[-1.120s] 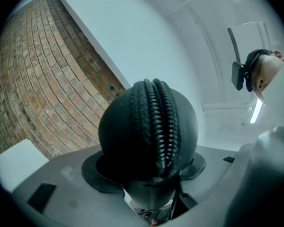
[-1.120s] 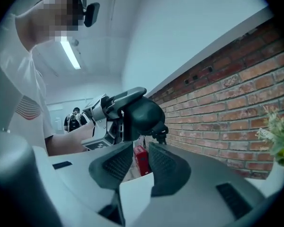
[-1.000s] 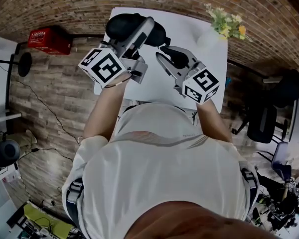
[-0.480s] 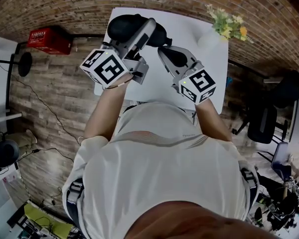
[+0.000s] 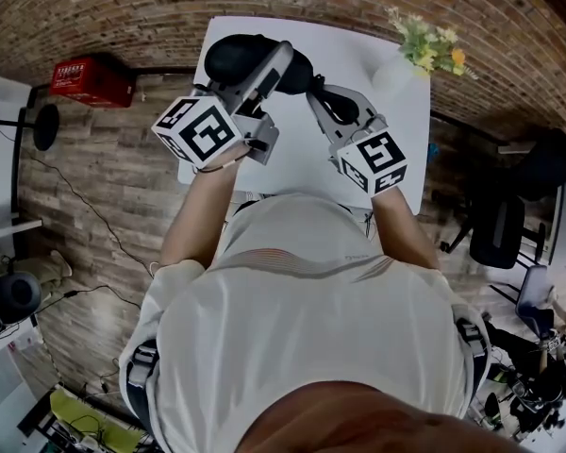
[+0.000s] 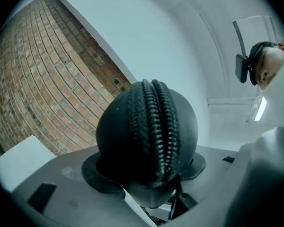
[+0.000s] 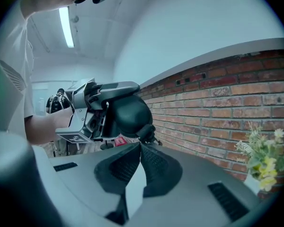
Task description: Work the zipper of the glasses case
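Note:
A black, rounded glasses case (image 5: pixel 241 57) is clamped between the fingers of my left gripper (image 5: pixel 262 62) and held above the white table (image 5: pixel 358 59). In the left gripper view the case (image 6: pixel 146 126) fills the space between the jaws of the left gripper (image 6: pixel 145 170), and its zipper teeth (image 6: pixel 157 122) run down the middle, facing the camera. My right gripper (image 5: pixel 313 89) reaches the case's right end. In the right gripper view the jaws of the right gripper (image 7: pixel 141 145) are shut, with the tips meeting on the small zipper pull (image 7: pixel 148 134) that hangs from the case (image 7: pixel 128 115).
A white vase of yellow flowers (image 5: pixel 424 45) stands at the table's far right corner and shows again as the flowers (image 7: pixel 270 160). A red box (image 5: pixel 92 78) sits on the wooden floor at left, and a dark chair (image 5: pixel 500 225) at right. A brick wall lies behind the table.
My right gripper has moved forward and left to the end of the case, and its jaws have closed there. The left gripper and the case have barely shifted.

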The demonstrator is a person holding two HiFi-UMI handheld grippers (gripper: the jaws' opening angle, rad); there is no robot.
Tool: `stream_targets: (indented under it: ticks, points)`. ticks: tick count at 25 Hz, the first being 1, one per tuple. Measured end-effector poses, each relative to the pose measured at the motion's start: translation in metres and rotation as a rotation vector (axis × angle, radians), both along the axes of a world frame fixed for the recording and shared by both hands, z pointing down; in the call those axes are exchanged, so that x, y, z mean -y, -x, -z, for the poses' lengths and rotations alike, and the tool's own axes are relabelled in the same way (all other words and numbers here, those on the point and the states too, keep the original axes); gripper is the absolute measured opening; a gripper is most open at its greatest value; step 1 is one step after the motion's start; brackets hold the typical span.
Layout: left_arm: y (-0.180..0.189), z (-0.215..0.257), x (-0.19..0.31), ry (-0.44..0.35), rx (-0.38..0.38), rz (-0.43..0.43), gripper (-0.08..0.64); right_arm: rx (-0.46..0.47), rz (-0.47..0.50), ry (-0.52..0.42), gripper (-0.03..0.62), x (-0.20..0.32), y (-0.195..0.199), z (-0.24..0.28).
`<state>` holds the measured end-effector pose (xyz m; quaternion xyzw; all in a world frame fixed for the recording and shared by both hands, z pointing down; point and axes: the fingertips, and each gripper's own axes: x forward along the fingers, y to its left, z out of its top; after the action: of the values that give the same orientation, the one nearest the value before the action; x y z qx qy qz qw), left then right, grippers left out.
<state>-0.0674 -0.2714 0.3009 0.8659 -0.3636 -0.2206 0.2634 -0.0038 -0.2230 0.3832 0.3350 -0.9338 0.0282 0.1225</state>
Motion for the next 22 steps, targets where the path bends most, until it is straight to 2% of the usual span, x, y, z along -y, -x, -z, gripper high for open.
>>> stream_targets:
  ticks: [5, 14, 22]
  points:
    - [-0.005, -0.004, -0.004, 0.033, -0.007, -0.066, 0.273, -0.020, -0.009, -0.024, 0.055, 0.007, -0.011, 0.008]
    - [-0.019, -0.020, -0.017, 0.083, 0.043, -0.222, 0.273, -0.091, 0.023, -0.090, 0.060, 0.004, -0.016, 0.012]
    - [-0.028, -0.033, -0.031, 0.119, 0.164, -0.412, 0.273, -0.202, 0.083, -0.172, 0.063, -0.006, -0.007, 0.011]
